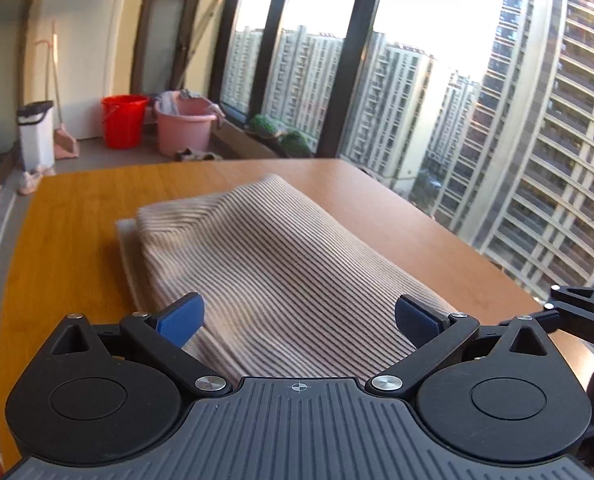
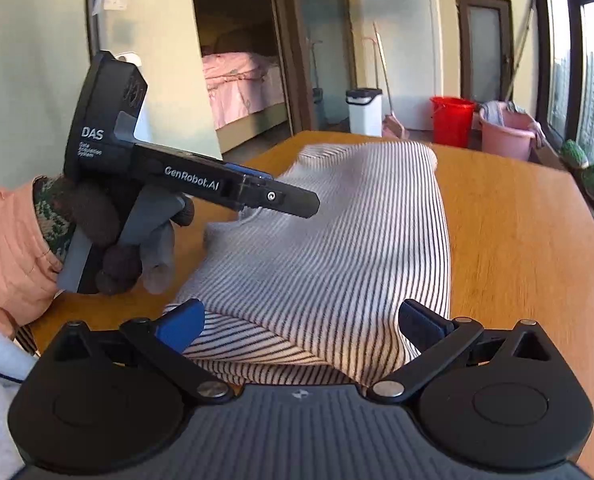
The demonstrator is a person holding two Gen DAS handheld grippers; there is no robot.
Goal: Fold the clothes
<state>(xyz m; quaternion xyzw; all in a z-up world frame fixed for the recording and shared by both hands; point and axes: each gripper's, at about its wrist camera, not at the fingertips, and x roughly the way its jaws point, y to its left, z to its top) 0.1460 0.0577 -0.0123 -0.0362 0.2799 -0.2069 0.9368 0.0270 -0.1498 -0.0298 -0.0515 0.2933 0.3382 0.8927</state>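
A striped beige-and-dark garment (image 1: 265,264) lies folded into a long bundle on the wooden table (image 1: 69,216). My left gripper (image 1: 299,320) is open just above its near end, blue pads spread to either side with nothing between them. In the right wrist view the same garment (image 2: 337,248) stretches away across the table (image 2: 517,240), a folded layer showing at its near edge. My right gripper (image 2: 301,322) is open over that near edge. The left gripper (image 2: 289,200) appears there from the side above the garment, held by a gloved hand (image 2: 109,236).
A red bucket (image 1: 123,120), a pink basin (image 1: 185,124) and a white bin (image 1: 37,136) stand on the floor beyond the table. Large windows (image 1: 457,80) line the right side. Small plants (image 1: 281,136) sit on the sill. An open doorway (image 2: 241,80) shows a bed.
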